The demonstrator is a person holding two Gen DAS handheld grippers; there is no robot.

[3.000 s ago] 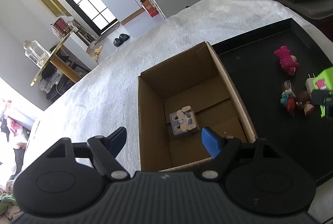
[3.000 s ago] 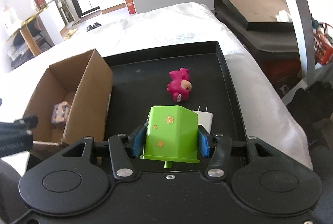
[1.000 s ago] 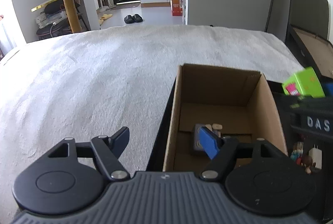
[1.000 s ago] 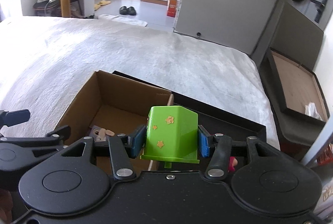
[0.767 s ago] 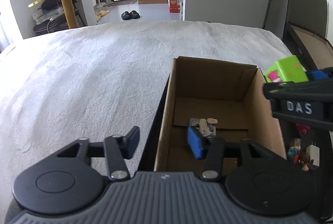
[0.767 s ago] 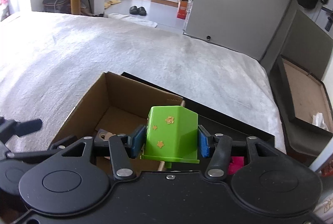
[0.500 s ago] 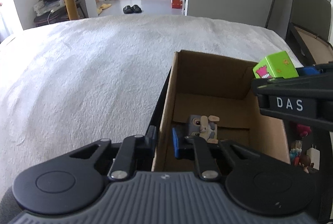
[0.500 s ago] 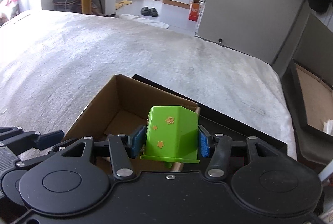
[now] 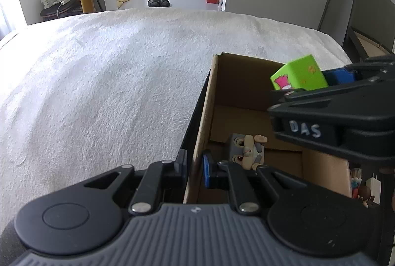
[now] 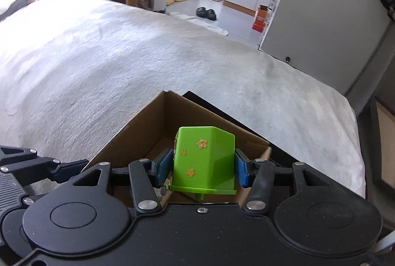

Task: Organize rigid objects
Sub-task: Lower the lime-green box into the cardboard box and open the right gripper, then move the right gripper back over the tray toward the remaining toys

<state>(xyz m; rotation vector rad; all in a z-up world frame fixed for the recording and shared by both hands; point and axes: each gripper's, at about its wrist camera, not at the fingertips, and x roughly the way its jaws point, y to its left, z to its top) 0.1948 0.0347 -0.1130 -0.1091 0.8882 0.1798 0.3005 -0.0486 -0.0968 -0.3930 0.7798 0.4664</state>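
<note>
My left gripper [image 9: 193, 168] is low and level, pointing forward, fingers [image 9: 207, 171] pinched in tight on a thin cardboard box wall [image 9: 201, 132], one pad on each side of it. My right gripper [image 10: 203, 168] is held higher up and a bit to the right, angled slightly down, its blue-padded fingers [image 10: 241, 171] squeezing a green cube toy [image 10: 205, 159] from both sides, so it's closed about halfway.

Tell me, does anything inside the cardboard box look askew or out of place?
Only slightly: the grey block figure on the floor of the cardboard box sits turned at an angle to the walls, with its face tipped sideways. No damage shows.
</note>
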